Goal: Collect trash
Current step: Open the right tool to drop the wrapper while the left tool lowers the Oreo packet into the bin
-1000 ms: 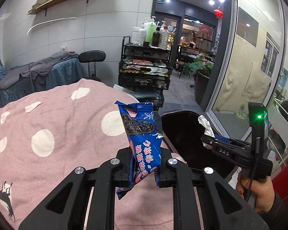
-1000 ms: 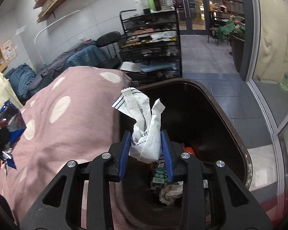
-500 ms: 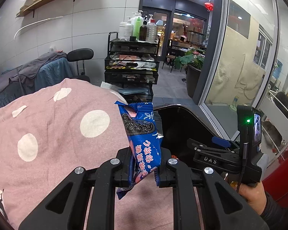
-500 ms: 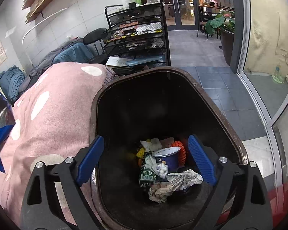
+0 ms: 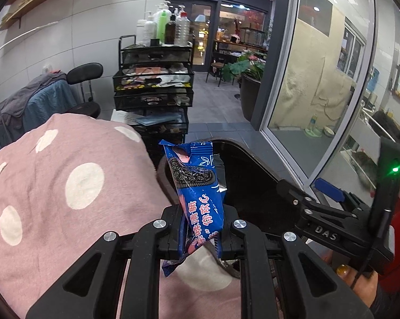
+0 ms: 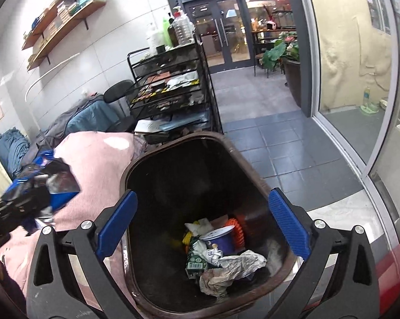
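My left gripper point(image 5: 203, 235) is shut on a blue cookie wrapper point(image 5: 198, 186) and holds it upright above the pink spotted cover, just left of the dark trash bin point(image 5: 253, 186). My right gripper point(image 6: 202, 227) is open and empty above the bin point(image 6: 157, 156). Crumpled paper point(image 6: 231, 265), a purple cup point(image 6: 221, 239) and other trash lie on the bin's bottom. The right gripper also shows in the left wrist view point(image 5: 310, 192), and the left gripper with the wrapper point(image 6: 40, 183) shows at the left of the right wrist view.
A pink spotted cover point(image 5: 66, 186) lies left of the bin. A black wire cart point(image 5: 153, 93) with bottles stands behind it. A glass partition point(image 5: 319, 79) runs along the right. A black stool point(image 5: 84, 71) and draped cloth stand at the back left.
My right gripper opened and dropped the crumpled white wrapper into the bin. My left gripper moved right toward the bin with the blue wrapper still held.
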